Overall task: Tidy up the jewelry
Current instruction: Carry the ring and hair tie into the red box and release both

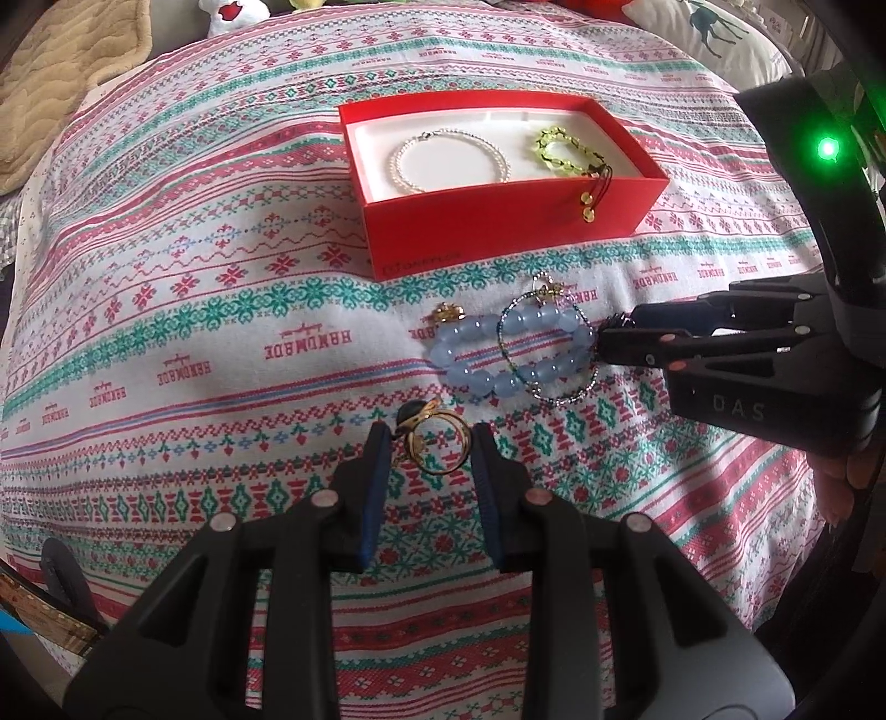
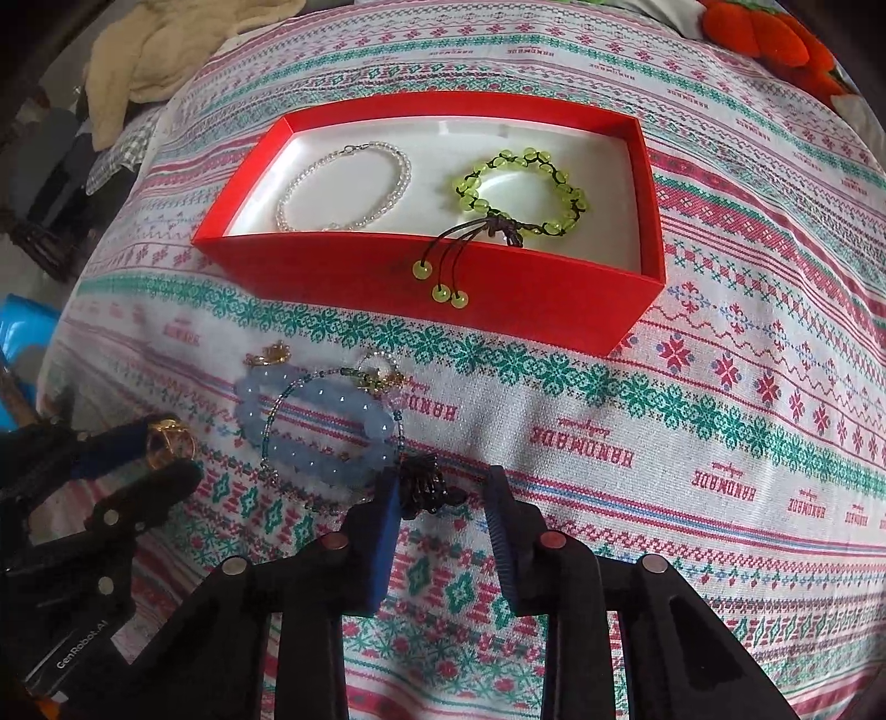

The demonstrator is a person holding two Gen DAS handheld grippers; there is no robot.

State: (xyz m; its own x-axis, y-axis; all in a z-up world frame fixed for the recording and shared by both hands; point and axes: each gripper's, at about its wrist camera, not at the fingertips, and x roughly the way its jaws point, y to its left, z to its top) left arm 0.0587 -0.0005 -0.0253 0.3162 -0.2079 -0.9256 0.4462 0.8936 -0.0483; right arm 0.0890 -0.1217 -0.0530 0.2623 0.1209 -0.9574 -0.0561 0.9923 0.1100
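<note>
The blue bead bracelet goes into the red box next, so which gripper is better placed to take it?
Probably right: the right gripper sits at the blue bead bracelet's edge, though a small black piece lies between its fingers. The left gripper is around a gold ring.

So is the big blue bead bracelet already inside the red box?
No, the blue bead bracelet lies on the patterned cloth in front of the red box.

A patterned woven cloth (image 1: 183, 310) with red and green bands covers the surface. A beige quilted blanket (image 1: 61, 72) lies bunched at far left. Far right sits a pillow (image 1: 714, 33) printed with what may be deer, and something orange and plush (image 2: 775, 39).
</note>
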